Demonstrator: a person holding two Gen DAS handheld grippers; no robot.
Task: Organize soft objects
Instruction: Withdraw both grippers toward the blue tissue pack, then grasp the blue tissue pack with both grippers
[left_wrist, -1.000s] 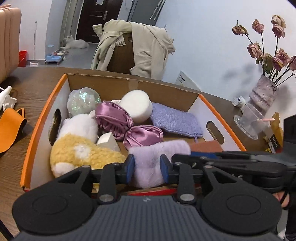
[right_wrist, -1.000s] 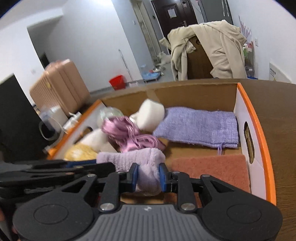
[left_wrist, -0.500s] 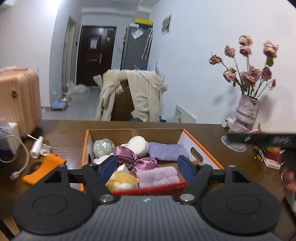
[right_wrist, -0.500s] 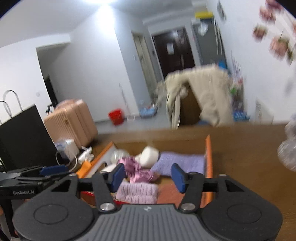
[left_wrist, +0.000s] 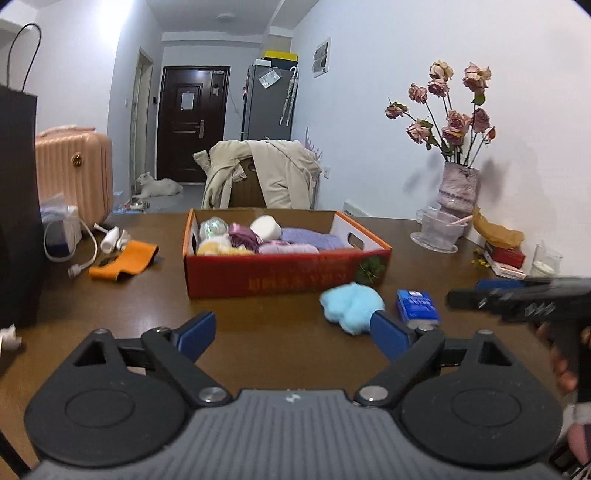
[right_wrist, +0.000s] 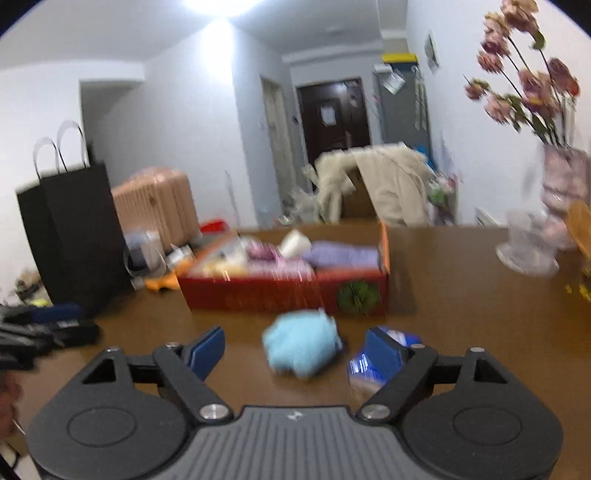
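A red and orange cardboard box (left_wrist: 280, 275) (right_wrist: 258, 291) stands on the brown table, holding several soft items, among them a lilac fluffy roll (left_wrist: 288, 247). A fluffy light-blue thing (left_wrist: 351, 306) (right_wrist: 301, 345) lies on the table in front of the box, with a blue packet (left_wrist: 417, 306) (right_wrist: 373, 360) to its right. My left gripper (left_wrist: 293, 334) is back from the box, its jaws opening with nothing between them. My right gripper (right_wrist: 295, 350) is also opening and holds nothing; the light-blue thing lies ahead of its fingers. The right view is blurred.
An orange pouch (left_wrist: 123, 258), a white cable and small bottle (left_wrist: 110, 238) lie left of the box. A black paper bag (right_wrist: 74, 229) stands at the left edge. A vase of dried roses (left_wrist: 456, 192), a glass bowl (left_wrist: 437, 232) and small items crowd the right side.
Both grippers let go of the lilac fluffy roll, which now lies in the box, and pulled back from the box while opening wide. The light-blue thing and blue packet came into view.
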